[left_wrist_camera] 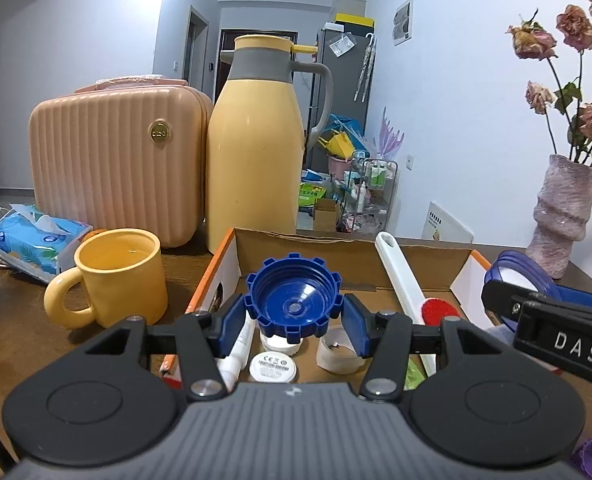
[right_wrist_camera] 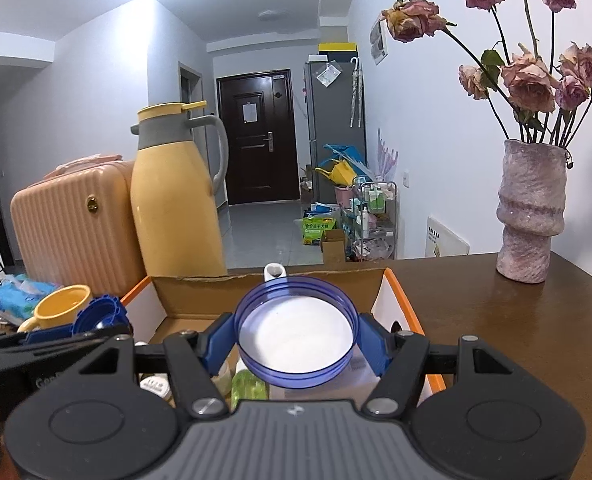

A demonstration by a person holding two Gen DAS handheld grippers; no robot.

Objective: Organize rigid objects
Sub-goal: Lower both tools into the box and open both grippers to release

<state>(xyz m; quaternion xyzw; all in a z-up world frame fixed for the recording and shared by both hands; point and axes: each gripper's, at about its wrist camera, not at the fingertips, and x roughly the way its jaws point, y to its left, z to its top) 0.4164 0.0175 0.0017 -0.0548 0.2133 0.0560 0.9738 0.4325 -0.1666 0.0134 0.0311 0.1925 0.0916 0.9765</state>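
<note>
Blue cap [left_wrist_camera: 294, 300] is sitting clamped in the left tool [left_wrist_camera: 294, 322] above the cardboard box [left_wrist_camera: 461, 276], while the right tool [right_wrist_camera: 294, 338], at its 3 o'clock, is gripping a clear lid [right_wrist_camera: 296, 332].

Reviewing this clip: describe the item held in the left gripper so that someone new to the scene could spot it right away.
Start at the open cardboard box with orange edges, in front of the tall yellow thermos jug. Above the box's near end, the left gripper clamps a dark blue screw cap, open side towards the camera. Its notched, gear-like rim sets it apart from the smooth translucent blue lid in the right gripper.
</note>
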